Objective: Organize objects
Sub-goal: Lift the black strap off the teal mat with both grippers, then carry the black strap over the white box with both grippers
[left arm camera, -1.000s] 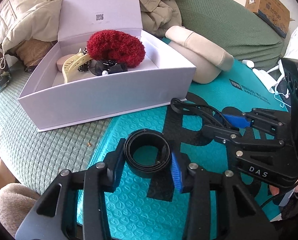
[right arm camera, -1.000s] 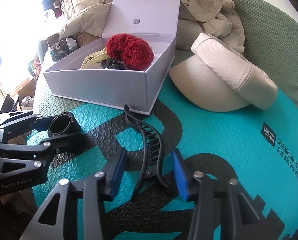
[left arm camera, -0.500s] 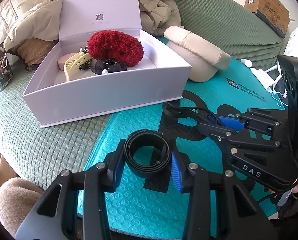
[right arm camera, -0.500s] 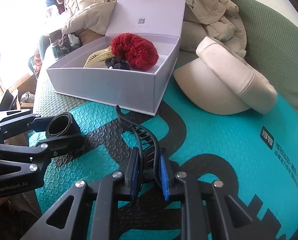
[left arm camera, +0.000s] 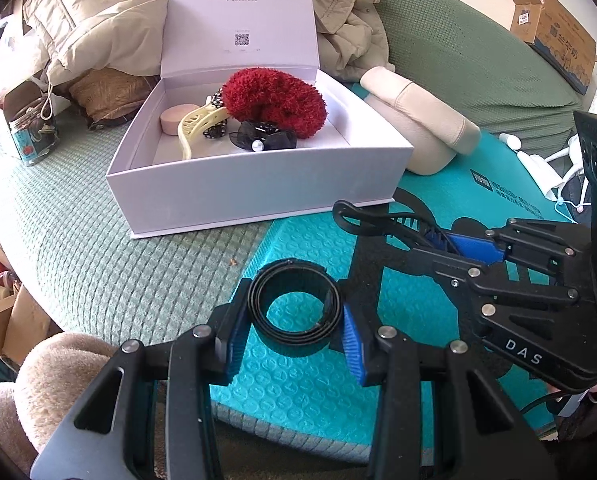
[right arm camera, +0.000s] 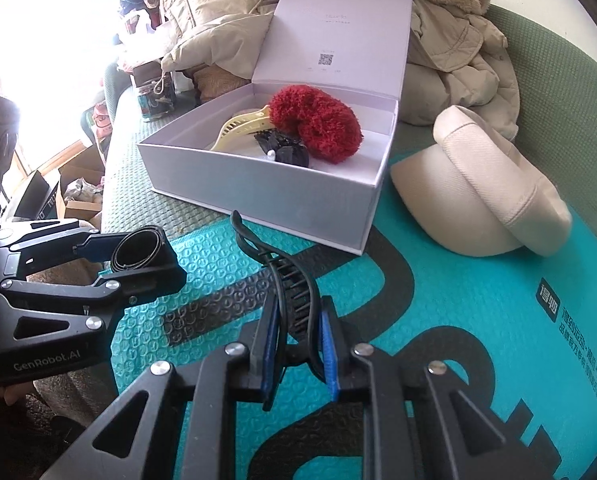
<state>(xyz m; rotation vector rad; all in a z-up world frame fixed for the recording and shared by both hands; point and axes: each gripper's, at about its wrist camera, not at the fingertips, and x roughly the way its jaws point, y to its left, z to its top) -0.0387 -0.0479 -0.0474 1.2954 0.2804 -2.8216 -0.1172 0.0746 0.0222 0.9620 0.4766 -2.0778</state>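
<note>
A: Where is the box (left arm camera: 258, 188) sitting?
B: It is lying on the bed (left arm camera: 98, 256), behind the mat (left arm camera: 298, 372), with the cap (left arm camera: 422, 136) resting just to its right.
A: And inside?
B: The scrunchie (left arm camera: 276, 102) is lying at the back, the clip (left arm camera: 196, 128) to its left, the bow (left arm camera: 264, 138) in front.

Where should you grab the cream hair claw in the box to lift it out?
Probably grip the cream hair claw across its curved spine, coming straight down from above. The box walls block any sideways approach, and the red fluffy scrunchie crowds its far end, so take the near, free end.
</note>
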